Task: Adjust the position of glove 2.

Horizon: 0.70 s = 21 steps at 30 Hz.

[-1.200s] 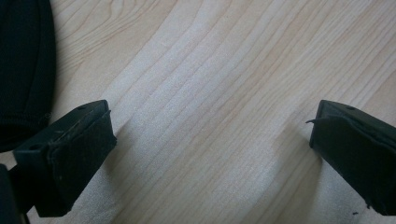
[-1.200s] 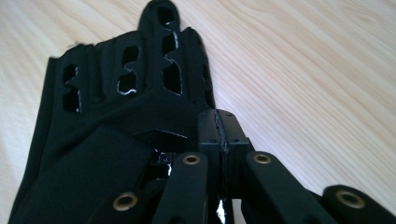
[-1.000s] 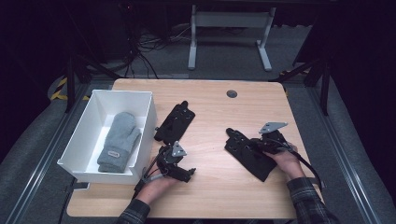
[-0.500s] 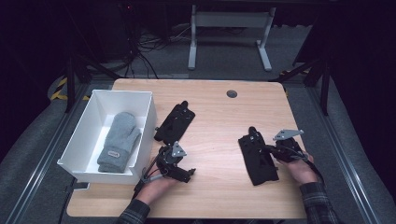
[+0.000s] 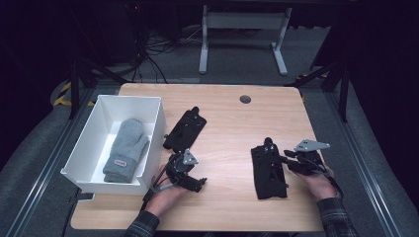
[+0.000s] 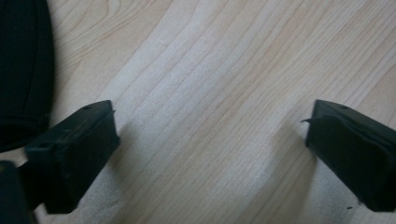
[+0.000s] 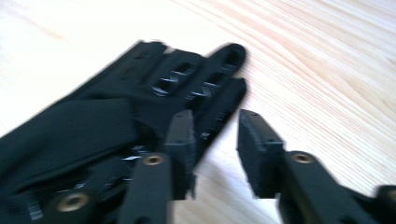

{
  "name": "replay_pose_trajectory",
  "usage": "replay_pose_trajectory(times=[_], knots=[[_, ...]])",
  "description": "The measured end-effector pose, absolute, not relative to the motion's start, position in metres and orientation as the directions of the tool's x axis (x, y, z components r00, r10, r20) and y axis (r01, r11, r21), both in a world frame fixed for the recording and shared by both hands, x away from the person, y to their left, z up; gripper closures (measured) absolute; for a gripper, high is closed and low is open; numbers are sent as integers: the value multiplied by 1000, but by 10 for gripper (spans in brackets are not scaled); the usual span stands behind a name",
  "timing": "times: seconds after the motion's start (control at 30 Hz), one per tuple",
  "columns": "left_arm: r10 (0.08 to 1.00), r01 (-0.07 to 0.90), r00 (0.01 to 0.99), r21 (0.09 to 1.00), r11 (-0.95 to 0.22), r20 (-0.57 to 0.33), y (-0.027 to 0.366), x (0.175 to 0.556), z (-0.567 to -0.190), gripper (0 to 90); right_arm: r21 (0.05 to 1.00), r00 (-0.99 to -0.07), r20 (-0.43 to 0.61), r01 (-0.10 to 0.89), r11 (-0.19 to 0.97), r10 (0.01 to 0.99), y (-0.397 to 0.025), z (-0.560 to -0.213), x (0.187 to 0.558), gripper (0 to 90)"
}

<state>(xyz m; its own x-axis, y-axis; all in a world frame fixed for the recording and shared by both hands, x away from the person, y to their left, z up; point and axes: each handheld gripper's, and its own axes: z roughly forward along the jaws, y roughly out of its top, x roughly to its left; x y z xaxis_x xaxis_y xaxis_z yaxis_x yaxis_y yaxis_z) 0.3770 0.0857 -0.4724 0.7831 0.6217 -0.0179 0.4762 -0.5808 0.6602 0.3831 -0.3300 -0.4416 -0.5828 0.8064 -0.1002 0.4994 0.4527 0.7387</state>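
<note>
A black glove (image 5: 268, 170) lies flat on the wooden table (image 5: 227, 113) at the right, fingers pointing away from me. My right gripper (image 5: 289, 165) sits at its right edge. In the right gripper view the jaws (image 7: 215, 121) stand a little apart beside the glove's fingers (image 7: 201, 79), with bare wood between them. A second black glove (image 5: 184, 129) lies near the middle. My left gripper (image 5: 190, 178) rests just below it, open wide over bare wood (image 6: 212, 116), with that glove's edge (image 6: 23, 70) off to its left. A grey mitten (image 5: 126, 148) lies in the white bin (image 5: 94, 123).
The white bin stands at the table's left edge, close to the left hand. A round cable hole (image 5: 245, 98) is at the back of the table. Bare wood lies between the two gloves and along the front edge.
The right gripper dragged the right-hand glove toward the table's right side and turned it lengthwise; its jaws now stand apart beside it. The left gripper has stayed in place.
</note>
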Motion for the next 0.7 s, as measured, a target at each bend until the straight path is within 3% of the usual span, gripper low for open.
replay_pose_trajectory(times=[0.03,0.1,0.3,0.47,0.7], knots=[[632,475,775,661,-581,0,85,377,-471,72,743,-569,-92,508,437,817,-333,-444,385,544],[640,470,768,671,-574,10,85,379,-466,136,744,-544,-72,529,408,836,-340,-450,389,492],[686,520,727,674,-524,-27,85,396,-452,545,749,-484,-63,555,362,873,-350,-459,396,365],[741,568,672,654,-500,-17,84,416,-448,877,755,-459,-67,557,346,886,-355,-463,397,340],[802,601,597,660,-451,4,86,442,-443,898,759,-461,-30,567,320,887,-359,-466,400,325]])
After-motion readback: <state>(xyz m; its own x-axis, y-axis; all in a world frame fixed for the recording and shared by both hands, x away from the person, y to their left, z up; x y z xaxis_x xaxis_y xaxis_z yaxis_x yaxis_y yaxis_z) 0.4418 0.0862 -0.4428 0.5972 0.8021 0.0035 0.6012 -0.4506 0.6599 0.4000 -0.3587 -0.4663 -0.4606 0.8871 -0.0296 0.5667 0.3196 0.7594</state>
